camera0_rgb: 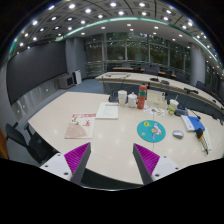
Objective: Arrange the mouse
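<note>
My gripper [112, 150] is open and empty, its two magenta pads spread wide above the near part of a big white table [110, 135]. Beyond the right finger lies a round blue mouse mat [151, 130] with a pattern on it. A small grey thing [178, 133], maybe the mouse, lies just right of the mat. It is too small to tell for sure. Both are well ahead of the fingers and apart from them.
A pink booklet [81, 125] and a white sheet [107, 111] lie to the left. Cups [122, 97] and a red bottle [142, 96] stand farther back. A blue item [192, 122] and a pen [203, 140] lie at the right. Chairs ring the table.
</note>
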A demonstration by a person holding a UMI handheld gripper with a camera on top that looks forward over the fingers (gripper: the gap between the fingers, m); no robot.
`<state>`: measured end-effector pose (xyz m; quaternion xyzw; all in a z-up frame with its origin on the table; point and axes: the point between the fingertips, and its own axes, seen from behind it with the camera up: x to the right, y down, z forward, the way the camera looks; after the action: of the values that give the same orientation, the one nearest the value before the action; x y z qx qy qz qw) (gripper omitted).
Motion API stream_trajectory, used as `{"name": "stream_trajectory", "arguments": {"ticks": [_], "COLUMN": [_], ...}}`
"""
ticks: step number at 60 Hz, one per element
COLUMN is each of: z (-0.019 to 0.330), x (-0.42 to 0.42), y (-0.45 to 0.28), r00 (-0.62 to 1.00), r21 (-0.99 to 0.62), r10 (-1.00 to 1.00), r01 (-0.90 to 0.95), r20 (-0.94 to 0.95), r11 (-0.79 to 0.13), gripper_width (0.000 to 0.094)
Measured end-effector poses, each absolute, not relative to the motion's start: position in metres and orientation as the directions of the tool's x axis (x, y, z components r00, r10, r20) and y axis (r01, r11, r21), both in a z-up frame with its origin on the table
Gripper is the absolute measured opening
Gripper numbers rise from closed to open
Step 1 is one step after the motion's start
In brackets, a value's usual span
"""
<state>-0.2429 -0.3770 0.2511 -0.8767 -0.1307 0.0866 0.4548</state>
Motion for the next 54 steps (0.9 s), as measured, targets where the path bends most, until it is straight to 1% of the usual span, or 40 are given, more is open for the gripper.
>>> {"name": "stream_trajectory", "arguments": {"ticks": [3,8,9,10,13,14,16,26,34,42,54], "z": [0.242,0.211,0.199,0.208,0.195,0.201,0.185,0.157,0.133,0.102,0.046], "x": [-0.225,-0.174,-0.154,-0.161,-0.127,-0.126,-0.097,-0.006,0.053,0.098,0.154], "y": [-0.379,-0.372,-0.365,-0.371,-0.365,-0.365,-0.360,-0.332,-0.288,-0.232,-0.150], "r00": [0.962,0.976,0.979,0.983,0.989,0.992,0.994,0.998,0.993,0.988,0.992], "r21": [-0.806,-0.790,-0.790,-0.785,-0.781,-0.776,-0.780,-0.781,-0.794,-0.798,-0.788], "r10": [0.273,0.217,0.204,0.186,0.146,0.129,0.104,0.001,-0.021,-0.022,-0.054], "r01": [0.142,0.121,0.116,0.109,0.095,0.089,0.078,0.048,0.080,0.110,0.060], "r20": [-0.025,-0.015,-0.012,-0.008,0.005,0.009,0.016,0.061,0.115,0.152,0.118], "r11": [-0.574,-0.601,-0.603,-0.610,-0.617,-0.624,-0.621,-0.623,-0.603,-0.593,-0.613], "gripper_width": [0.0863,0.0863,0.0865,0.0863,0.0863,0.0863,0.0863,0.0858,0.0857,0.0859,0.0859]}}
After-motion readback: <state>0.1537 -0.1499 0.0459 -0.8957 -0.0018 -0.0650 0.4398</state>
